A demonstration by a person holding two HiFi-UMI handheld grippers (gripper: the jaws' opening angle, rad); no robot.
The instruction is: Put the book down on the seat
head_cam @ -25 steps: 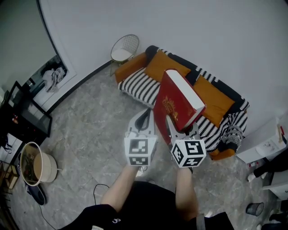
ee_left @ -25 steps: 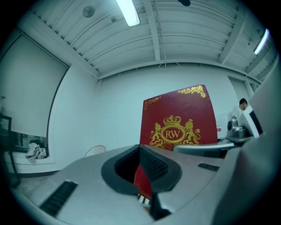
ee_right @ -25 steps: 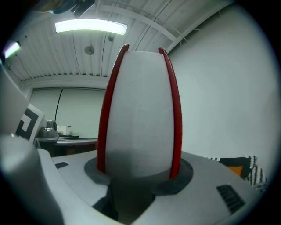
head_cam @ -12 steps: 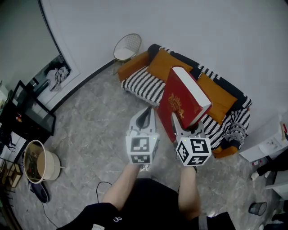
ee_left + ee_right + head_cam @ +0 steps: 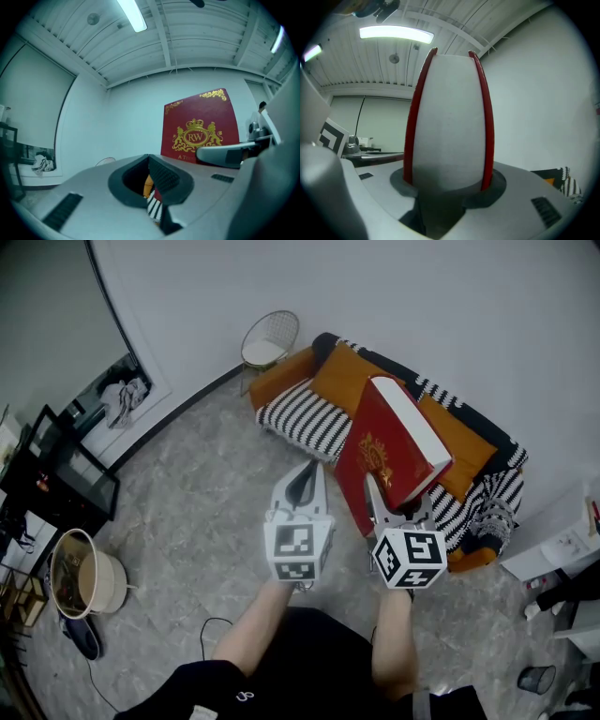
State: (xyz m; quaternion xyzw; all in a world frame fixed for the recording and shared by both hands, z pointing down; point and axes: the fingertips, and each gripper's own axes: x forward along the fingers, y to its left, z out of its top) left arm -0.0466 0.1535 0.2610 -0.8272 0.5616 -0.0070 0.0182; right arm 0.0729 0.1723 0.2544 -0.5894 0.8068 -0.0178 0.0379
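Note:
A thick red book [image 5: 394, 451] with a gold crest stands upright in the air in front of the sofa, white page edges up. My right gripper [image 5: 382, 505] is shut on its lower edge. In the right gripper view the pages [image 5: 447, 117] fill the space between the jaws of the right gripper [image 5: 447, 185]. My left gripper [image 5: 305, 479] hovers just left of the book, jaws together and holding nothing. The left gripper view shows the book's cover [image 5: 199, 126] to its right. The sofa seat [image 5: 300, 418], under a black-and-white striped throw, lies beyond and below the book.
Orange cushions [image 5: 342, 376] lean on the sofa back. A round wire chair [image 5: 270, 338] stands left of the sofa. A basket [image 5: 80, 577] and a black stand [image 5: 61, 474] are at the far left, and a white cabinet [image 5: 562, 540] and a small bin [image 5: 536, 676] at the right.
The right gripper and the book have drifted slightly right, toward the sofa, in the head view, which has shifted a little too. The left gripper has hardly moved.

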